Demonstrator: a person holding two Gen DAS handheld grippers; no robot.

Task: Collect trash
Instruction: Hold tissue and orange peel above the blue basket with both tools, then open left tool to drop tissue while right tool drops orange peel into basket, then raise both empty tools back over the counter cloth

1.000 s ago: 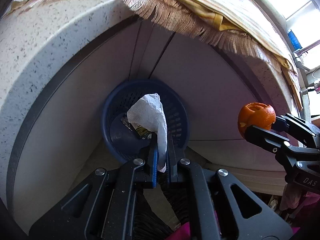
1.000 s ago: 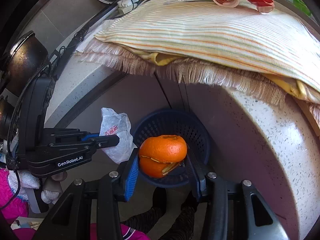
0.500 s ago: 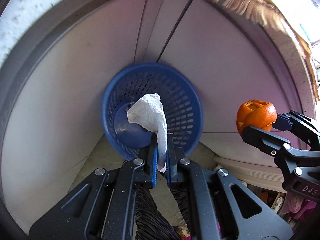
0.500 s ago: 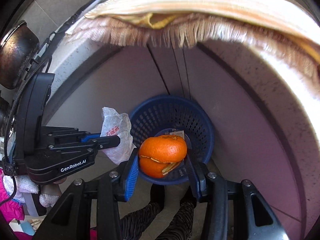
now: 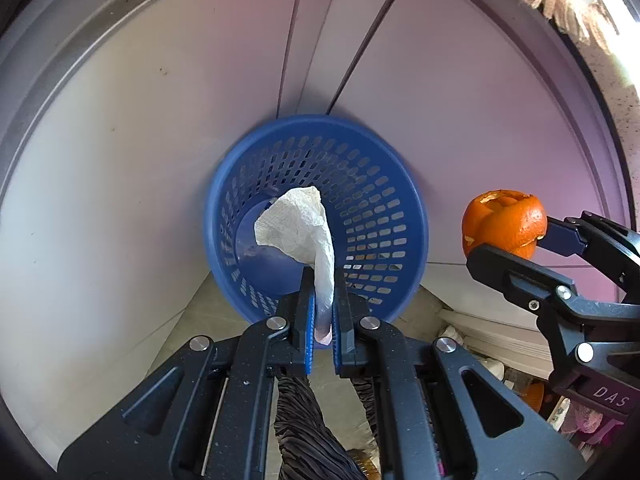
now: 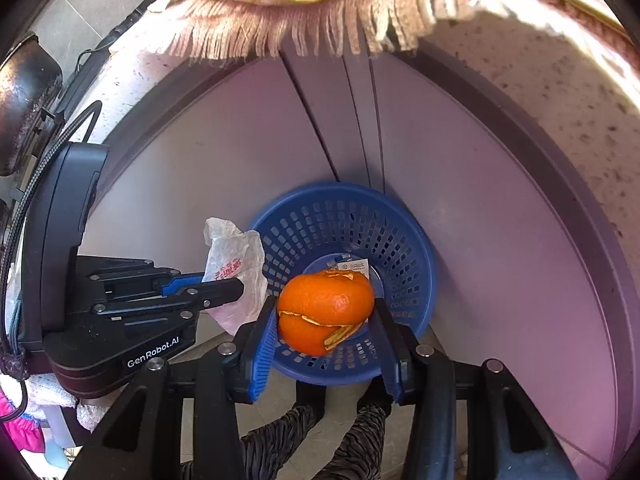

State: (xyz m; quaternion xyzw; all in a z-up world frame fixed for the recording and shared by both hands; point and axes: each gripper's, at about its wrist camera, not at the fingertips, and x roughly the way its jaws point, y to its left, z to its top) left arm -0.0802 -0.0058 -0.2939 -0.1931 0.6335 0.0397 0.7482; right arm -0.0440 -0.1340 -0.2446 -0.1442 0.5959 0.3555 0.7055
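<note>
- Both grippers are sinking toward the blue basket (image 5: 384, 184), which is looming larger in each view than a second ago, while the fringed cloth (image 6: 304, 36) on the counter is sliding up toward the top edge of the frames.
- Left gripper (image 5: 323, 304) is pinching a crumpled white wrapper (image 5: 300, 228) tightly between its nearly closed jaws; the wrapper is hanging directly above the basket's open mouth, not yet inside it.
- Right gripper (image 6: 326, 332) is clamping a peeled-open orange skin (image 6: 326, 308) between its blue pads, with the jaws standing partly apart around it; the peel is hovering over the near rim of the basket (image 6: 408, 240).
- A small printed label (image 6: 352, 266) is already lying on the basket floor.
- Judging from this, both pieces of trash are being carried into dropping position, and releasing them looks like the likely next step.
- The person's dark-trousered legs (image 6: 360, 444) are showing below the grippers.
</note>
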